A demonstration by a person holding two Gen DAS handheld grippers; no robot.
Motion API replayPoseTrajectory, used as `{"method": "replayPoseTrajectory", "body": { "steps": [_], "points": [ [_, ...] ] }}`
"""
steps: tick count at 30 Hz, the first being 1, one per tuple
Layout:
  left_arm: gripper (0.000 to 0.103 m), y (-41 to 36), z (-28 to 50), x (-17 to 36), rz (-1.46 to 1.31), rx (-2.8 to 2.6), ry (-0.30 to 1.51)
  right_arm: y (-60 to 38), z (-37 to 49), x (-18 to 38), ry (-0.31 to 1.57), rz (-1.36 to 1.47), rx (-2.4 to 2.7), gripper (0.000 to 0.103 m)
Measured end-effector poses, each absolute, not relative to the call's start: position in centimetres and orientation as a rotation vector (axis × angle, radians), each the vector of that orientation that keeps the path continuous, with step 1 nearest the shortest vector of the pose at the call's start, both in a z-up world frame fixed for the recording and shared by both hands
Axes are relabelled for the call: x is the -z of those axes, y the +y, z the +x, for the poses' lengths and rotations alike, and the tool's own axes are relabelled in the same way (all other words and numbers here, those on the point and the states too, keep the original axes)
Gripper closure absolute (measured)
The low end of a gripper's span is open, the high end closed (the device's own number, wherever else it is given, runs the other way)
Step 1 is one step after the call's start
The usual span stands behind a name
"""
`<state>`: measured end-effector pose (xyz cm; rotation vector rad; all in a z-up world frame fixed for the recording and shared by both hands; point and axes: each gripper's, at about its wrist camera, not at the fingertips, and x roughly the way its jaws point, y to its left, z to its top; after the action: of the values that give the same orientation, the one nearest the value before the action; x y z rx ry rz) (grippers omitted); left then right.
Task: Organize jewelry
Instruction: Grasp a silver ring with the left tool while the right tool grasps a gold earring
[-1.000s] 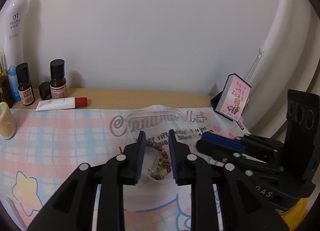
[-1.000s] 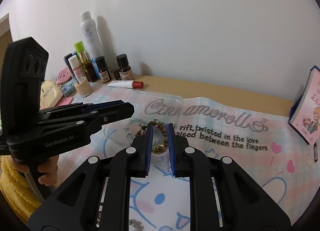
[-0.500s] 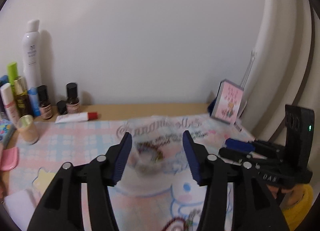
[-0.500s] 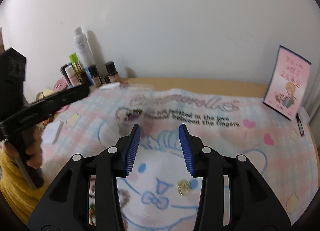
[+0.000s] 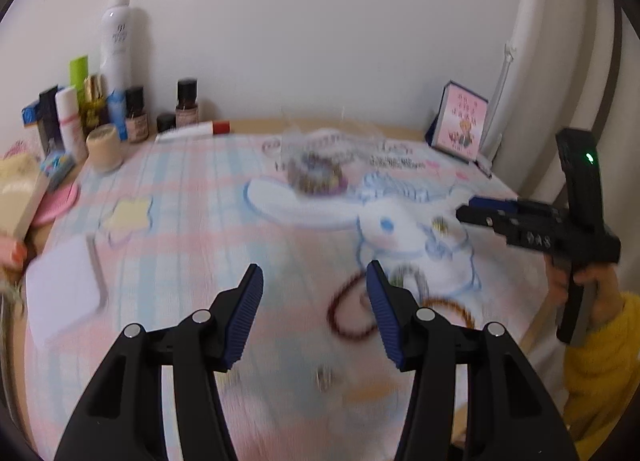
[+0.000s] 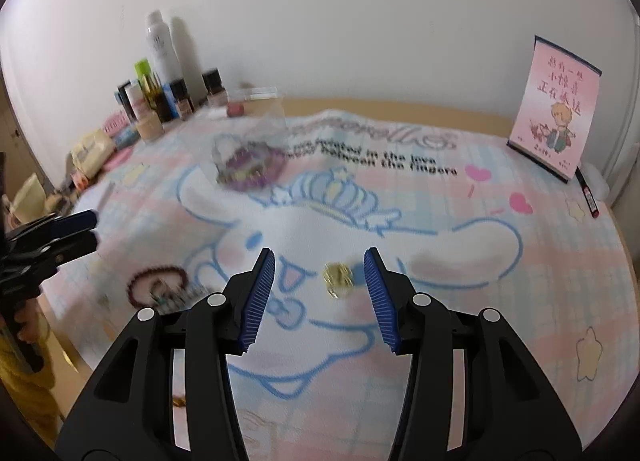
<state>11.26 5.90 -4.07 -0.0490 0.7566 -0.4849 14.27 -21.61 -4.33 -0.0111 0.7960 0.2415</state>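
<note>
Roughly halfway, I'd say: the clear plastic bag (image 6: 248, 149) already held beaded bracelets up at 11 o'clock, while a small gold trinket (image 6: 338, 279) and a dark-red bead bracelet (image 6: 156, 285) lay loose on the pastel cartoon cloth (image 6: 460, 261); left gripper (image 5: 314, 293) jaws apart and empty, right gripper (image 6: 320, 277) jaws opening around the trinket without touching.

Motion blur smeared the clear bag of beads (image 5: 318, 175) at centre; its contents were too blurred to identify.

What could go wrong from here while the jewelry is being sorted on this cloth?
The right gripper is opening, empty, around the small gold piece; closing low might pinch the soft cloth with it. Beside the open left gripper, the dark bead bracelet lies close to other pieces, so one grab may catch several.
</note>
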Motion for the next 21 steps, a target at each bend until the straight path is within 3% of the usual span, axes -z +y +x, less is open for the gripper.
{"method": "replayPoseTrajectory", "body": {
  "steps": [14,17,21],
  "points": [
    [0.050,6.5,8.3,7.1,-0.084,0.448,0.788,-21.7,15.6,6.8,0.816,-0.031,-0.236,0.059],
    [0.050,6.4,8.3,7.2,-0.062,0.435,0.781,-21.4,15.9,7.0,0.828,-0.046,-0.241,0.066],
    [0.060,6.2,8.2,7.3,-0.031,0.414,0.779,-21.6,16.2,7.0,0.836,-0.021,-0.245,0.074]
  ]
}}
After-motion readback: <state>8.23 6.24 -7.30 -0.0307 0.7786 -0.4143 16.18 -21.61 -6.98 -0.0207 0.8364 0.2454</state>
